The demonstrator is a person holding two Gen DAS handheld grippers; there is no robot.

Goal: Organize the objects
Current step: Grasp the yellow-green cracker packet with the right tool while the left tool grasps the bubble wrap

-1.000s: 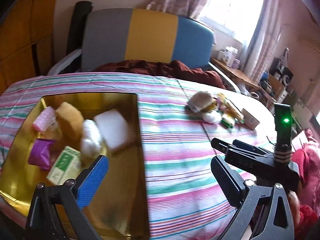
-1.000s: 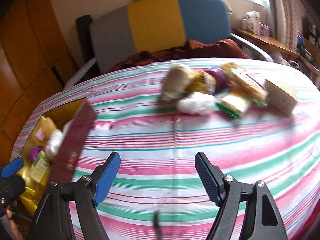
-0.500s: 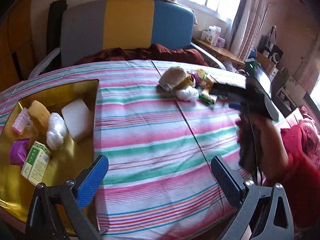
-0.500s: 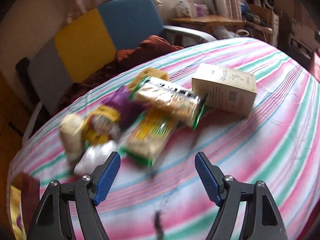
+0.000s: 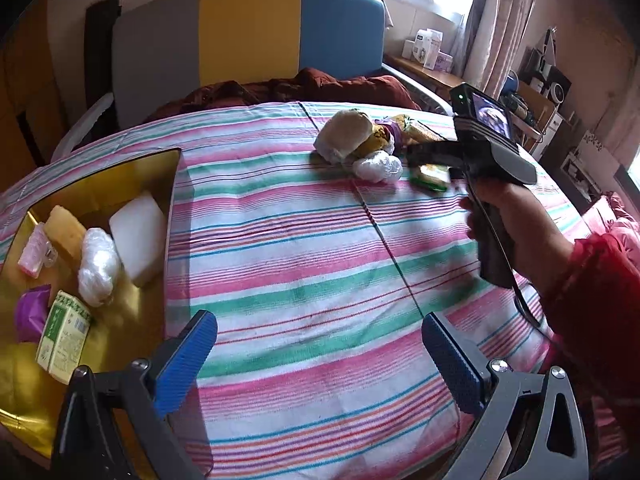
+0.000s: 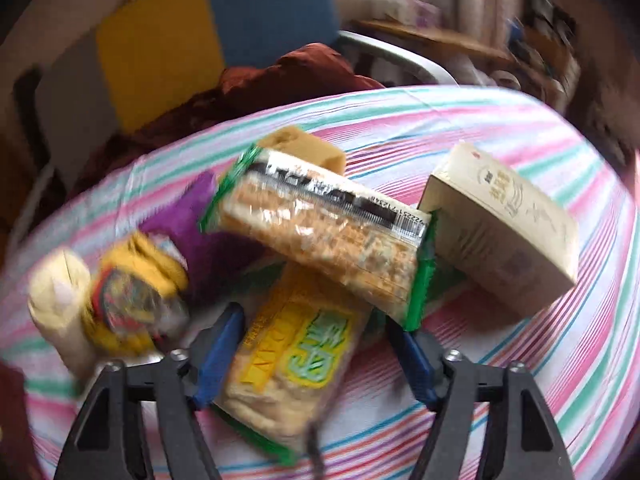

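Note:
A pile of objects lies on the striped cloth: a yellow-green snack pack point(image 6: 296, 364), a clear cracker pack point(image 6: 324, 236) across it, a beige box point(image 6: 504, 228), a purple item point(image 6: 188, 220), a yellow wrapped toy point(image 6: 132, 292). My right gripper point(image 6: 316, 356) is open, its fingers on both sides of the yellow-green pack. In the left wrist view the right gripper point(image 5: 436, 160) reaches into the pile point(image 5: 360, 144). My left gripper point(image 5: 320, 356) is open and empty above the cloth, right of the gold tray point(image 5: 120, 176).
The gold tray holds a white block point(image 5: 140, 236), a plastic-wrapped ball point(image 5: 98, 268), a green-white box point(image 5: 64, 336), a purple item point(image 5: 30, 312), a yellow sponge point(image 5: 64, 228) and a pink pack point(image 5: 34, 248). A chair point(image 5: 248, 32) stands behind the table.
My right gripper has moved forward into the pile and now straddles the yellow-green snack pack. My left gripper has swung slightly right, away from the tray.

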